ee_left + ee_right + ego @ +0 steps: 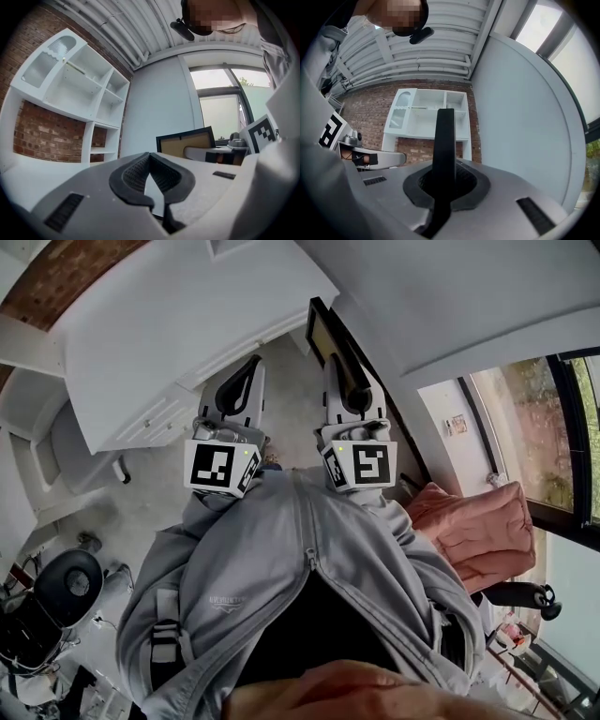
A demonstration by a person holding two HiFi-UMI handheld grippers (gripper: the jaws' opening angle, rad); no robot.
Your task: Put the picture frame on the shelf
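Brick wall ahead, white shelf (426, 117) standing against it. Right gripper (446, 183) is clamped on the black picture frame (444, 136), carried upright and edge-on in mid-air, while the left gripper (151, 180) alongside is pressed together, holding nothing.

Nothing here can really be read. The grey jacket (281, 549) carries a small pale line of print (225, 599) on the chest, but it is too small to make out. A little notice (457, 425) is stuck up beside the window (525, 437), its lettering just a blur. One marker cube (223, 468) shows only a black-and-white square pattern, and so does the other marker cube (363, 465); those are blocks, not letters or numbers.
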